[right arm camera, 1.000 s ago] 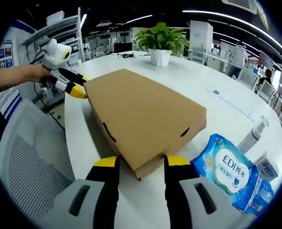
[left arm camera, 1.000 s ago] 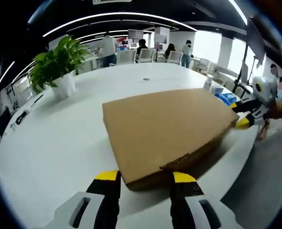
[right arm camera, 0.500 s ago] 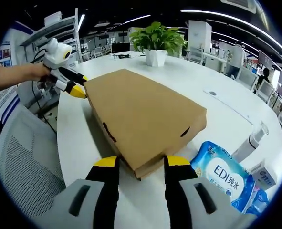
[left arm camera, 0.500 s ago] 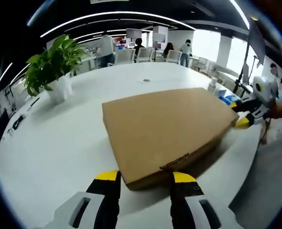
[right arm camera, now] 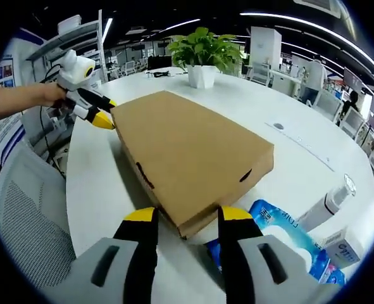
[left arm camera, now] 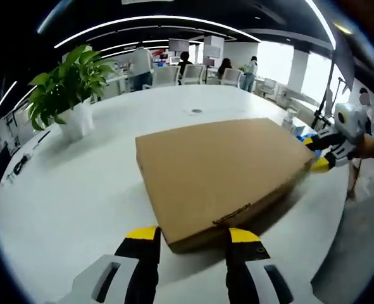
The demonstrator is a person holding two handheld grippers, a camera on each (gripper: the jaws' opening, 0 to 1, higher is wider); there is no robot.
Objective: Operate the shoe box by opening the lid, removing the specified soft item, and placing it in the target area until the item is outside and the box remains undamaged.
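A flat brown cardboard shoe box point(left arm camera: 218, 171) lies with its lid down on the white round table point(left arm camera: 79, 190). In the left gripper view, my left gripper point(left arm camera: 193, 235) has the box's near corner pinched between its yellow-tipped jaws. My right gripper point(left arm camera: 323, 155) clasps the opposite far corner. In the right gripper view, the same box point(right arm camera: 187, 152) has its near corner between the jaws of my right gripper point(right arm camera: 188, 215), and my left gripper point(right arm camera: 103, 113) is at the far corner, held by a person's hand. The box's contents are hidden.
A potted plant point(left arm camera: 66, 82) stands on the table's far side. A blue wipes pack point(right arm camera: 281, 231), a white pump bottle point(right arm camera: 329, 202) and a small carton point(right arm camera: 342, 247) lie right of the box. A grey mesh chair point(right arm camera: 28, 215) stands by the table's edge. People are at desks behind point(left arm camera: 142, 63).
The box stays fixed between both pairs of jaws while the table shifts behind it: the wipes pack has slid closer under the right gripper, and the plant has drifted left.
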